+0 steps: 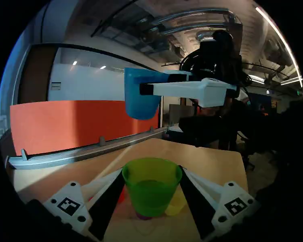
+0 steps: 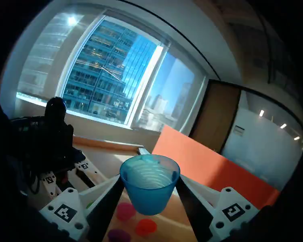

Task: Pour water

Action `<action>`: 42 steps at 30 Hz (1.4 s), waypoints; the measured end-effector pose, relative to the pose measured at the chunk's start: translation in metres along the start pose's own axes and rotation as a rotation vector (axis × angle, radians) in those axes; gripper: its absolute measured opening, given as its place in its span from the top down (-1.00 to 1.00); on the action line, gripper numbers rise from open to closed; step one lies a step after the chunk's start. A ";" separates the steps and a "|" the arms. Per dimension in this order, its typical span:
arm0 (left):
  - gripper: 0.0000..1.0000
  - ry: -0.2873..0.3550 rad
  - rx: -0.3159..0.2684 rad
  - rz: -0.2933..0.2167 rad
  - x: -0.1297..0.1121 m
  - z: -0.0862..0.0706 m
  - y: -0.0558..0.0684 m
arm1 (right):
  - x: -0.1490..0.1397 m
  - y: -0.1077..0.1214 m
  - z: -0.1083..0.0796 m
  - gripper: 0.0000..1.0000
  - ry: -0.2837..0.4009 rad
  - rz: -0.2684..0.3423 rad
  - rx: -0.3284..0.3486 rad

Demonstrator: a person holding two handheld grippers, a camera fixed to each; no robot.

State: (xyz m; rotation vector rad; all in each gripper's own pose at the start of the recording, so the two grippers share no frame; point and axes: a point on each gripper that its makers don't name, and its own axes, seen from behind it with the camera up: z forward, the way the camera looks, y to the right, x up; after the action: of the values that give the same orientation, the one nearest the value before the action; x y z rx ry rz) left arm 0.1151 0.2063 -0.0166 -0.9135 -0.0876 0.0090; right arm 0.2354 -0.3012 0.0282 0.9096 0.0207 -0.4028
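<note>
Left gripper (image 1: 152, 172): narrowed to cup width, both fingers pressing the green cup (image 1: 152, 189) at 6 o'clock in the left gripper view, above the table (image 1: 216, 161). Right gripper (image 2: 149, 179): likewise clamped on the blue cup (image 2: 149, 193), upright, at 12 o'clock seen from the left.

Step, as judged: pre-pour, cups well apart. Next move: bring the blue rim over the green mouth and tilt slowly.

Water level in either cup unclear. Small coloured cups (image 2: 126, 210) below are partly cut off.
</note>
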 end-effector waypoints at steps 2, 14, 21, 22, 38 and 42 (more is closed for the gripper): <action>-0.77 -0.001 0.001 0.003 0.000 0.000 0.000 | -0.002 -0.001 0.000 -0.76 -0.007 0.040 0.008; -0.77 -0.001 0.007 0.009 0.004 -0.001 -0.002 | 0.008 -0.006 -0.004 -0.76 0.017 0.268 0.058; -0.77 -0.010 0.016 0.011 0.000 -0.002 -0.005 | -0.002 -0.003 -0.010 -0.76 0.007 0.256 0.042; -0.77 -0.011 0.019 0.013 0.000 -0.002 -0.006 | -0.004 -0.002 -0.012 -0.76 0.004 0.256 0.039; -0.77 -0.042 0.058 0.011 -0.013 -0.010 -0.020 | -0.042 0.037 -0.053 -0.76 -0.015 0.254 -0.076; -0.77 -0.050 0.064 0.011 -0.015 -0.011 -0.022 | -0.049 0.045 -0.060 -0.76 -0.017 0.247 -0.102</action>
State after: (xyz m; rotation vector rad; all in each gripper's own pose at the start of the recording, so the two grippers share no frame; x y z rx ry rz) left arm 0.1001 0.1835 -0.0066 -0.8495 -0.1280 0.0448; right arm 0.2146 -0.2143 0.0344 0.7969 -0.0859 -0.1777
